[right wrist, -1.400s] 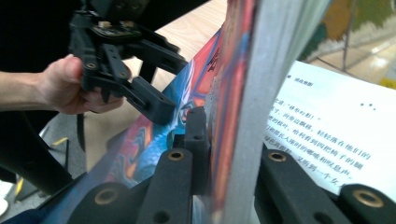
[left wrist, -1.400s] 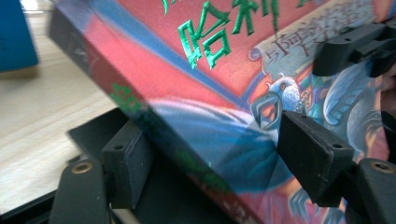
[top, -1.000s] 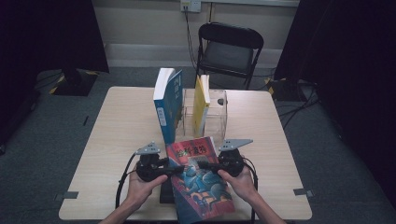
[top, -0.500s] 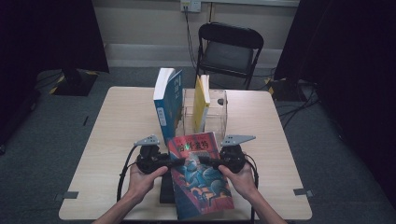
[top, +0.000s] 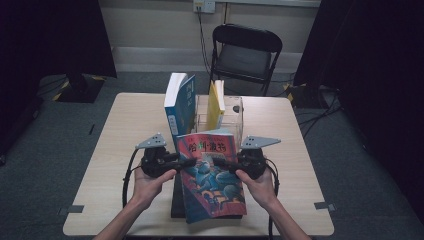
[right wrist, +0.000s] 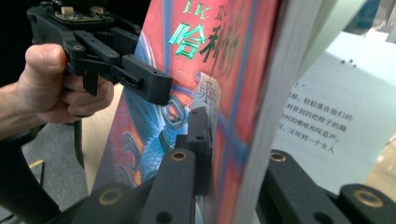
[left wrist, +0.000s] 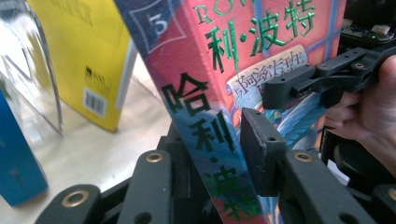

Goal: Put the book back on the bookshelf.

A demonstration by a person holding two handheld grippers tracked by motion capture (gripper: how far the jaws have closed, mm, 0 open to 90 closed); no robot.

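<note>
Red book (top: 212, 175) is held between both grippers, near edge low over the worktop (top: 115, 165), far edge tilted up; long axis runs away from the person. Left gripper (top: 192, 162) pinches the spine side, its jaws having just been closing with the spine between them. Right gripper (top: 216, 163) clamps the page-edge side, jaws pressed onto cover and pages. Both hands are equally near. Beyond the book's top edge is a clear rack (top: 232, 112) with a yellow book (top: 216, 102) upright in it; a blue book (top: 179, 107) stands just left.
</note>
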